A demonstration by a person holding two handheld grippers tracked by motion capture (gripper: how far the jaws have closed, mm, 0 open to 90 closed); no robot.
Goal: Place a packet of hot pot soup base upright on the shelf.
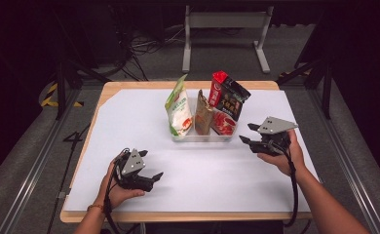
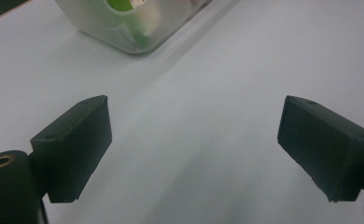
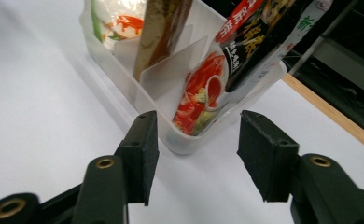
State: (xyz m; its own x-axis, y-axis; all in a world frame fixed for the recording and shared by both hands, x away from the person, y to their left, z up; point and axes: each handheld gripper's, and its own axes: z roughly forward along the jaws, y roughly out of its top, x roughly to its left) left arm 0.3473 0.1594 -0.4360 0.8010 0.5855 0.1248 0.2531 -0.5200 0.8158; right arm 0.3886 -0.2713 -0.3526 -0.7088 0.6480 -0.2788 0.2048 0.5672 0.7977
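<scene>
**Three snack pouches standing in one clear bin**

Sitting near the far middle of the white table top: one translucent plastic divided bin. Standing in separate compartments: one green-and-white pouch, one brown pouch, one red-and-black pouch, tilted rightward. Bearing printed characters, too blurred for reading.

Hovering just right of the bin: right gripper, released, jaws apart, gripping nothing, aiming at the red pouch's compartment. Resting near the front left: left gripper, spread wide, empty.

Red-black packet, green-white packet, translucent bin.
</scene>
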